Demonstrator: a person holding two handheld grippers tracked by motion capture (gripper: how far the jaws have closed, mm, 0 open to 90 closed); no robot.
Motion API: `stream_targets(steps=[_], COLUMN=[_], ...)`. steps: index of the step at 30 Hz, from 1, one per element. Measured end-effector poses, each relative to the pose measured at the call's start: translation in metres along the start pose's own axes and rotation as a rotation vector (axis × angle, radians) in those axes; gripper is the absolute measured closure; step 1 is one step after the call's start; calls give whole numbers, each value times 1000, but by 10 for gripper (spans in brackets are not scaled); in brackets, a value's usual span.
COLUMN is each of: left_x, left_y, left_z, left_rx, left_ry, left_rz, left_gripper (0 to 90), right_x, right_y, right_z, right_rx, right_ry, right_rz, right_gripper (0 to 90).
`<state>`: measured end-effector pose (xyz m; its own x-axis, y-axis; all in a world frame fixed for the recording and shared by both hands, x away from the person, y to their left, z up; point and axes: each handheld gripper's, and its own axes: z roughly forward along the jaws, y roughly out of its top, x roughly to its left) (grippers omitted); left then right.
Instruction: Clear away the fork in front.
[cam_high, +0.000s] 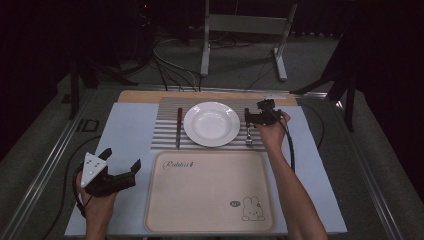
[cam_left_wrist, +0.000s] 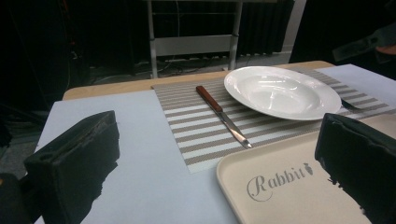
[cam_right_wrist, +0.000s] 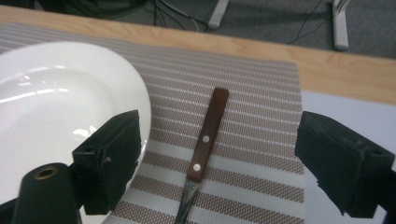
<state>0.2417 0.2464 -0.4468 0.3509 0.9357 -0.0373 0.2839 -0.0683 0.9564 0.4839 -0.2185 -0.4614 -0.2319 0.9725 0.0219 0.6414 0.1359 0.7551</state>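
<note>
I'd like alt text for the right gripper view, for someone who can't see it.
Open black tongs hover over a wooden-handled fork lying on a striped placemat, with neither pad touching it. A white plate sits to the left.

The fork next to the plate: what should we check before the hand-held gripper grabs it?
1. Right hand-held gripper open: ok, its jaws stand wide apart.
2. Fork between the jaws: ok, its wooden handle lies midway, untouched.
3. Fork free of the plate: ok, a strip of striped placemat shows between them.
4. Plate clear of the near jaw: not ok, that jaw hangs over the rim.
5. Left hand-held gripper out of the way: ok, open, beside the tray.
6. Jaws low enough to grip: cannot tell.
</note>
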Motion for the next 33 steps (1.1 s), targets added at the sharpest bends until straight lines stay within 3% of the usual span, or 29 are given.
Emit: stream_targets(steps=[12,17,19,20,25,29,33], left_x=[0,1,2,2,2,2,2], left_y=[-1,-1,-1,-1,-2,-2,-2], left_z=[0,0,-1,-1,0,0,1], left_rx=[1,0,-2,0,2,5,8], left_ry=[-5,-4,-4,-4,-6,-7,-5], left_rz=[-3,-6,-9,-8,-9,-6,-1], left_gripper=[6,6,6,6,6,6,6], right_x=[4,7,7,7,6,9,7], right_y=[-11,-16,-17,-18,-23,-26,-25], right_z=[26,36,39,41,47,51,47], right_rx=[78,113,124,137,169,192,228], right_ry=[-13,-46,-45,-33,-14,-1,10], right_rz=[3,-13,-6,-1,47,55,32], right_gripper=[197,253,325,420,656,758,776])
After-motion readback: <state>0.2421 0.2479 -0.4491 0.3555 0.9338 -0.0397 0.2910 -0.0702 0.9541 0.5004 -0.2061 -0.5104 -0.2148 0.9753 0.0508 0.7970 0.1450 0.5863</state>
